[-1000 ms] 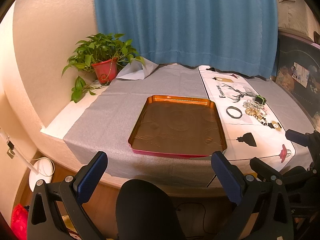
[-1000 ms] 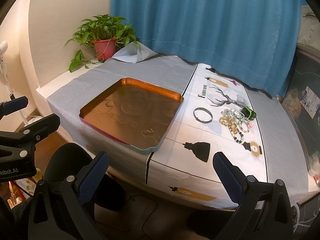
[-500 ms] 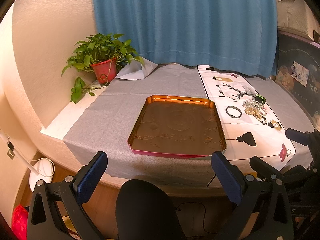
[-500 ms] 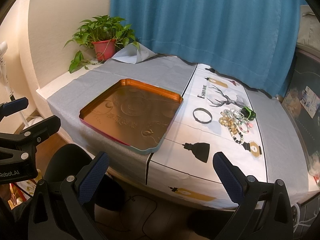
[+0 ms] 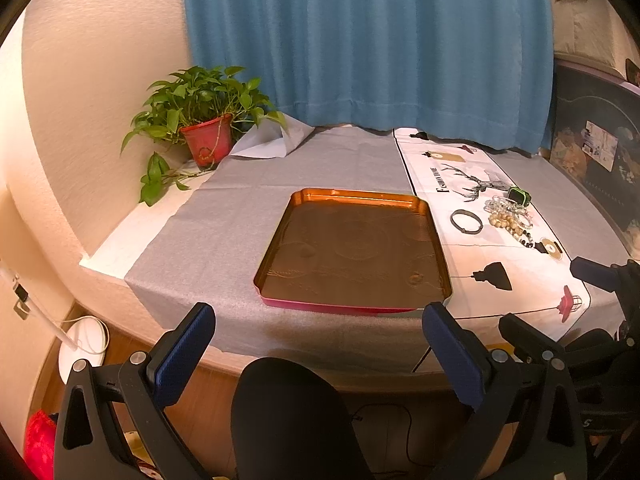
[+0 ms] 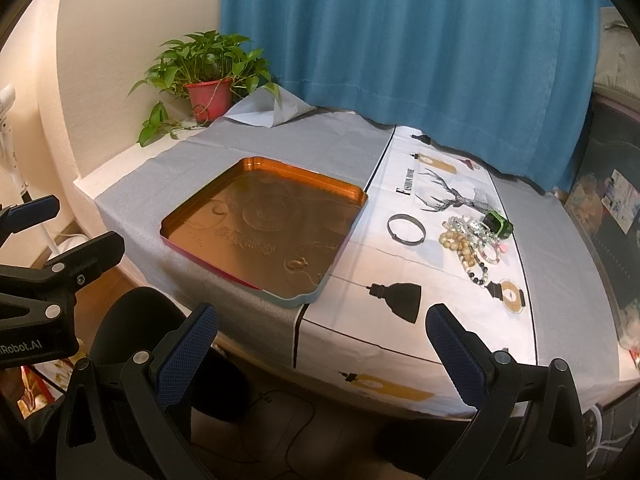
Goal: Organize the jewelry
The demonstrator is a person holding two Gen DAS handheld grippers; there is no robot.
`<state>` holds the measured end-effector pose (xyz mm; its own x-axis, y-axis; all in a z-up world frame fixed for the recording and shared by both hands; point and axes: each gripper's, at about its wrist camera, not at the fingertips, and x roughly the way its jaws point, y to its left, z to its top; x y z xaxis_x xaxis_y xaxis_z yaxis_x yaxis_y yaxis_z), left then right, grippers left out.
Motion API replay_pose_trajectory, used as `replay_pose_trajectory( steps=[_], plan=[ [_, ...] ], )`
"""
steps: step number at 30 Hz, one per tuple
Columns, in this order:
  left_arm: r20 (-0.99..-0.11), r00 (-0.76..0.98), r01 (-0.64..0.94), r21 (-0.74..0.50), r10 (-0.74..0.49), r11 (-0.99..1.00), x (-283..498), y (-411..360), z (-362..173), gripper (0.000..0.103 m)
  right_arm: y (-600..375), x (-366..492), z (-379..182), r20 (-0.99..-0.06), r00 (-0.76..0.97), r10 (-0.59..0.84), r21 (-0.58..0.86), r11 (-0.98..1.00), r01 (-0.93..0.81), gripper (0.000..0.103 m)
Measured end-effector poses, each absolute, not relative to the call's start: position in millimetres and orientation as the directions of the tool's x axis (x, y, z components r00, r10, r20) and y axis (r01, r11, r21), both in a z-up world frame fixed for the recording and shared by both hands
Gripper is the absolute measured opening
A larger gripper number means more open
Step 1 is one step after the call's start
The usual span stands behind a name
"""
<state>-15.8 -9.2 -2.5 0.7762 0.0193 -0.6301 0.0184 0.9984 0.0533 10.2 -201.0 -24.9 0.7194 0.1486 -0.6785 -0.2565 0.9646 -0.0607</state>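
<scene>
Both tools, left tool [image 5: 320,354] and right tool [image 6: 322,354], are held wide apart, short of the bench. Jewelry pile [image 6: 472,240] sits beside the empty tray [image 6: 264,236]; the dark bangle [image 6: 405,229] is probably best pinched first, by its rim.

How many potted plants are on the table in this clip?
1. The potted plant in a red pot stands at the table's far left corner, by the wall and the blue curtain, well behind the orange tray. None other shows; the curtain could hide more.
</scene>
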Motion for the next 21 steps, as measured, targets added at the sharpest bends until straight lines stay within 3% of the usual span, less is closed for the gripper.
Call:
replay_pose_trajectory(
  steps=[12,21],
  plan=[
    [-0.674,0.738,0.085,0.060,-0.022,0.995,-5,-33,-9,0.103,-228,10,-41,-0.704,0.696,0.141,-0.015,0.977,-0.213,0.103],
    [-0.741,0.661,0.260,0.078,-0.118,0.962,36,-109,-14,0.103,-336,25,-80,-0.744,0.668,0.015,0.057,0.998,0.041,0.103]
  ],
)
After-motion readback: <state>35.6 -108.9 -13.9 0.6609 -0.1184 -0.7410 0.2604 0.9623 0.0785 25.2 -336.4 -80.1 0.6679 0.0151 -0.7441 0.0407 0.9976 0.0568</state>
